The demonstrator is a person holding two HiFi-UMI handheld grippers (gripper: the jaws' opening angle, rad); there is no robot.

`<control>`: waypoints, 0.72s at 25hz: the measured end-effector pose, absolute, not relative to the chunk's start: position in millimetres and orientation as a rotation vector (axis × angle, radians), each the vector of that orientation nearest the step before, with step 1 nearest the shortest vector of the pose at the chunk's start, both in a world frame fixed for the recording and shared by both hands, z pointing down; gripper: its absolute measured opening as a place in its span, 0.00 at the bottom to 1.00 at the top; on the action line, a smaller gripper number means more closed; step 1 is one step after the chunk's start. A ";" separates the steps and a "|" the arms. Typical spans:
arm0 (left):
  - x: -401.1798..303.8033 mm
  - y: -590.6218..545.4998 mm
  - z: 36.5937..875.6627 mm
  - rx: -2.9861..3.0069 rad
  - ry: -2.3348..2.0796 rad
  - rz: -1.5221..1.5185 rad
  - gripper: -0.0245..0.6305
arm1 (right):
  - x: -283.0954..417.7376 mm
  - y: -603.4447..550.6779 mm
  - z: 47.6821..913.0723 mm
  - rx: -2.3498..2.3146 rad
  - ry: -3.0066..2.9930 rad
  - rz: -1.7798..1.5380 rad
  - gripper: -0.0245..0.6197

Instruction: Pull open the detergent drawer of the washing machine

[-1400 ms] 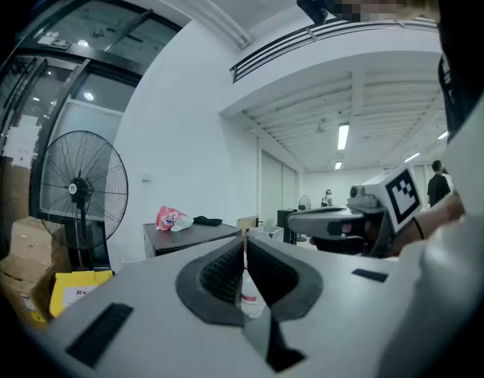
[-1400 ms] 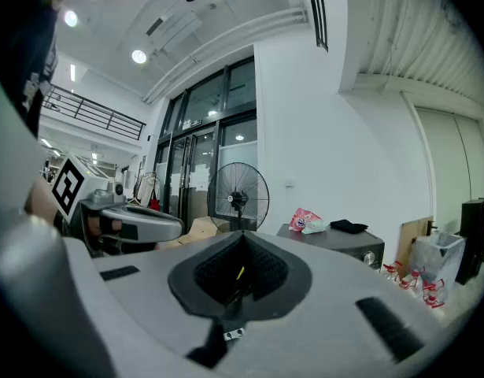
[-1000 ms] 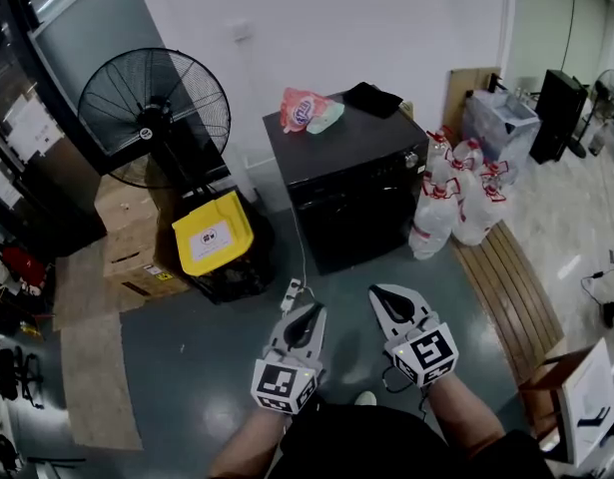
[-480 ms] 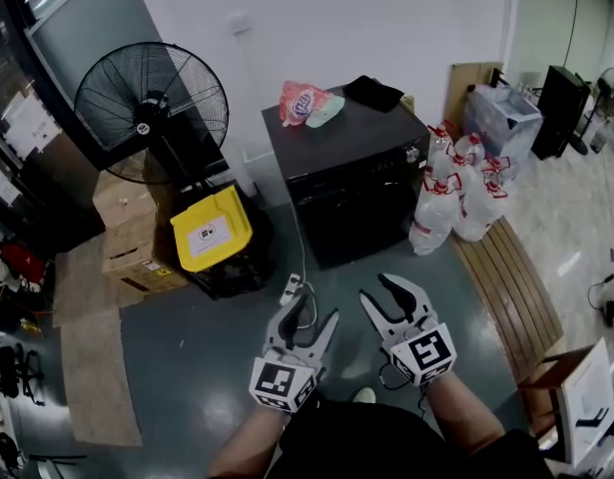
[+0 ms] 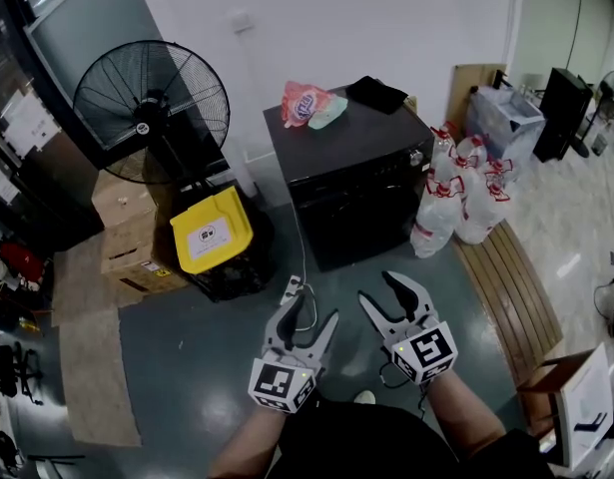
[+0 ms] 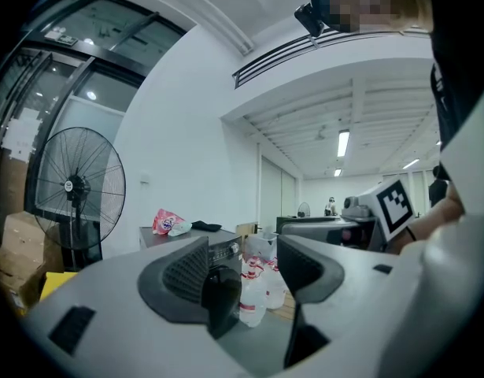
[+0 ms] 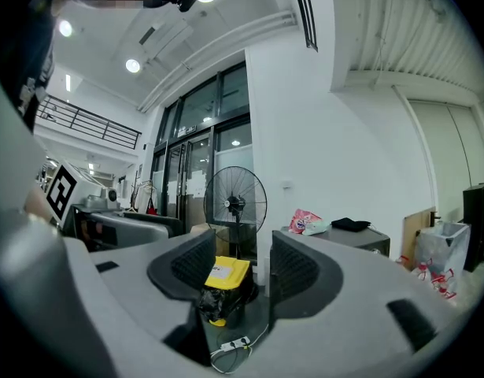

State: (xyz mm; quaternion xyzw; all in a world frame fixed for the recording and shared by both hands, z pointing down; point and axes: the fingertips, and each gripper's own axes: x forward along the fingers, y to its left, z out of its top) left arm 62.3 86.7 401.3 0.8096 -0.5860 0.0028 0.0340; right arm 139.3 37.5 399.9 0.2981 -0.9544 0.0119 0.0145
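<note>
Task not yet begun: the left hand-held gripper (image 5: 308, 312) and right hand-held gripper (image 5: 378, 289), jaws just opening and empty, hover well short of the black washing machine (image 5: 351, 188), its detergent drawer untouched.

Left gripper (image 5: 308, 319): pale grey shell with curved pincer jaws, which have just been opening with nothing between them.
Right gripper (image 5: 391, 295): same grey build, jaws likewise just opening and empty.
Pads (image 6: 186, 270): dark and ribbed, lining the jaws' inner faces.
Marker cubes (image 5: 280, 385): white with black squares, mounted behind the jaws.
Cable (image 5: 389, 377): thin and dark, looped beside the right cube.
Clothing (image 5: 366, 442): black.
</note>
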 end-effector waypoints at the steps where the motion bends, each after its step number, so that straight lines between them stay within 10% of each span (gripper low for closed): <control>1: 58.6 83.6 402.8 2.493 -1.801 -0.001 0.42 | 136.8 34.1 400.9 0.936 -2.969 0.041 0.40; 18: -75.0 -18.3 400.1 2.571 -1.593 -0.044 0.42 | 23.7 -61.4 409.8 1.199 -2.840 0.143 0.42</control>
